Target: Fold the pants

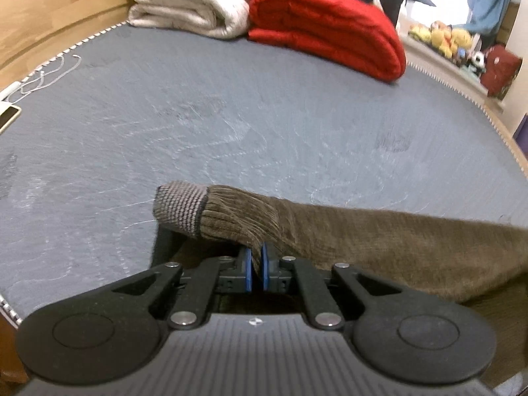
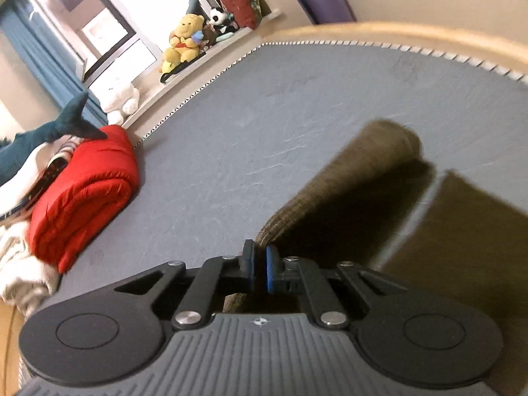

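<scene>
The work surface is a bed (image 1: 231,115) with a grey cover and a corded, striped edge inside a wooden frame. At its far end lie a folded red blanket (image 1: 326,36) and a folded white blanket (image 1: 184,10). A sill beside the bed carries plush toys (image 2: 184,38); blue curtains hang by the window.

The pants (image 1: 379,241), brown corduroy with a ribbed grey cuff (image 1: 180,206), lie at the near side of the bed. The left gripper (image 1: 256,265) is clamped on the fabric just behind the cuff. The right gripper (image 2: 260,265) has its fingers closed to a narrow gap at a fabric edge; motion blur prevents confirming the pinch in that view.

Procedure, as judged from the task:
- Verify both grips before carrying.
- Lift both held points together, at equal height, so the fabric stays taut.
- Align edge to edge, lower flat, then release.
- Avoid dragging; the cover may wrinkle.
</scene>
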`<action>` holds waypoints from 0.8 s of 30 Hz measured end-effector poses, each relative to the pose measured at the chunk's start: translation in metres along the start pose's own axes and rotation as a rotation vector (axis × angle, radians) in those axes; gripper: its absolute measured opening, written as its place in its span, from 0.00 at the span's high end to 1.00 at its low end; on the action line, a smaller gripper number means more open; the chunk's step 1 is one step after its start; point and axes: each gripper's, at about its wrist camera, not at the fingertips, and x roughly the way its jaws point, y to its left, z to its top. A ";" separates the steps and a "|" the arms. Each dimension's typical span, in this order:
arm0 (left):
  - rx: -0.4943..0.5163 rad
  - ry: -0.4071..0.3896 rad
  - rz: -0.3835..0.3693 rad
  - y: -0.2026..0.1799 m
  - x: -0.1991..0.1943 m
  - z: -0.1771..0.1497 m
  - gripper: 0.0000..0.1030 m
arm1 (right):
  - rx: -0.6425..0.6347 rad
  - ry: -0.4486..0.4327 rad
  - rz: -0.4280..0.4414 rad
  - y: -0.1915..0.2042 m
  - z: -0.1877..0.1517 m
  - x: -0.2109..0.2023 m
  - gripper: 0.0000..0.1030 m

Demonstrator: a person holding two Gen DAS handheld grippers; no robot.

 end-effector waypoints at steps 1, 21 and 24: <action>-0.013 0.000 -0.005 0.007 -0.007 -0.003 0.95 | -0.011 0.003 -0.011 -0.005 -0.008 -0.020 0.94; -0.194 0.178 0.071 0.046 0.011 -0.024 0.60 | 0.501 0.134 -0.224 -0.171 -0.060 -0.044 0.76; -0.211 0.170 0.114 0.049 0.017 -0.024 0.58 | 0.510 0.099 -0.222 -0.172 -0.054 -0.039 0.76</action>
